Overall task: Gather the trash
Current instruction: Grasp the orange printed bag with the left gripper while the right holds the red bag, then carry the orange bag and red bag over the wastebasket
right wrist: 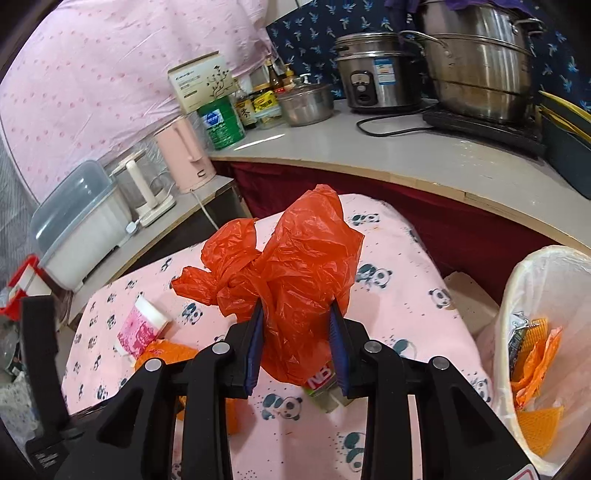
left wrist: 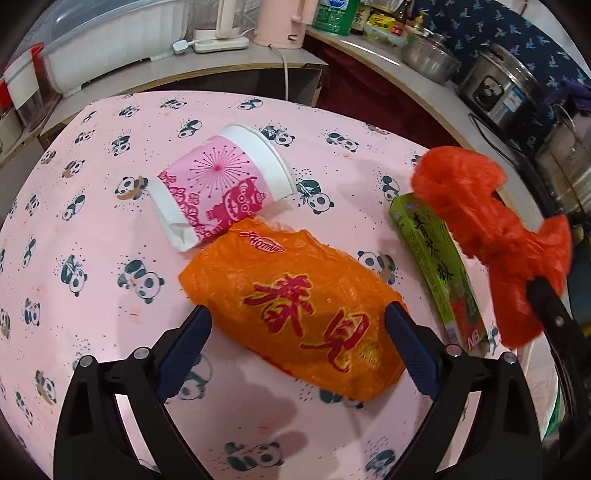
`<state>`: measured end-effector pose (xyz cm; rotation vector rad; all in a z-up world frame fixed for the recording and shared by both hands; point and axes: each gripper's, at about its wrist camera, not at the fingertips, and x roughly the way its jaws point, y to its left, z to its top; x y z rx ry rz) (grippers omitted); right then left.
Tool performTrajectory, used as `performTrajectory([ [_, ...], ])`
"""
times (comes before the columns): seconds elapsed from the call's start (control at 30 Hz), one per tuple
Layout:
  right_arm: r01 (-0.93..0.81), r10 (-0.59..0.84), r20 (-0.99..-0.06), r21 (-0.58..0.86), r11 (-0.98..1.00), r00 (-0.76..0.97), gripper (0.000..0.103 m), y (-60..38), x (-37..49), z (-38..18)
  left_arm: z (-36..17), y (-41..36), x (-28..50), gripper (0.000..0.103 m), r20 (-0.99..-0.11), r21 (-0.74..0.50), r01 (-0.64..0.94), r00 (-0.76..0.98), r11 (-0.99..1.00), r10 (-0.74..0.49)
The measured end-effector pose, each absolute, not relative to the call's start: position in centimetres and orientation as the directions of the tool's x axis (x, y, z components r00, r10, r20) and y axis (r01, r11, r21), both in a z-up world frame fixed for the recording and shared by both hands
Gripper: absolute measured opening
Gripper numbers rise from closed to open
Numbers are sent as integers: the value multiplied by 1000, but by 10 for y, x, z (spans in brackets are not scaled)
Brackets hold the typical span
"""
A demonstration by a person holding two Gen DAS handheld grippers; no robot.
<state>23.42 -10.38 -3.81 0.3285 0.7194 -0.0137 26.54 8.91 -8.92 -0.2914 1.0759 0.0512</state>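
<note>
Bench covered by pink panda-print cloth (left wrist: 92, 229). Behind it, a lower shelf carries a pink kettle (right wrist: 186, 158), a white appliance with a glass jug (right wrist: 142, 192) and a white container with a clear domed lid (right wrist: 79, 225). The grey counter (right wrist: 369, 147) holds a green canister (right wrist: 221, 122) with a cardboard box (right wrist: 199, 83) on top, sauce bottles (right wrist: 258, 99), a lidded steel pot (right wrist: 306, 101), a rice cooker (right wrist: 373, 74) and a large stacked steel steamer (right wrist: 480, 62) on a black hob, against dark blue patterned fabric (right wrist: 306, 33).
</note>
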Motion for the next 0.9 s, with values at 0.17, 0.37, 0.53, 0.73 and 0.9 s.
performTrajectory([
  [0.17,133,104,-647,308,942,756,30,-113,233,-38,-99,78,281,90,-900,-177,-235,431,956,-61],
  [0.37,131,117,-658,316,940,744,30,-112,230,-44,-104,70,279,75,-900,-150,-225,435,963,-39],
  [0.53,129,126,-660,324,937,740,30,-114,225,-45,-97,63,272,39,-883,-205,-165,456,965,-110],
  [0.73,134,120,-648,328,935,752,30,-119,212,-36,-81,52,258,21,-866,-224,-109,478,968,-146],
  [0.9,144,108,-630,336,931,769,31,-129,197,-25,-62,39,239,20,-847,-225,-57,505,973,-166],
])
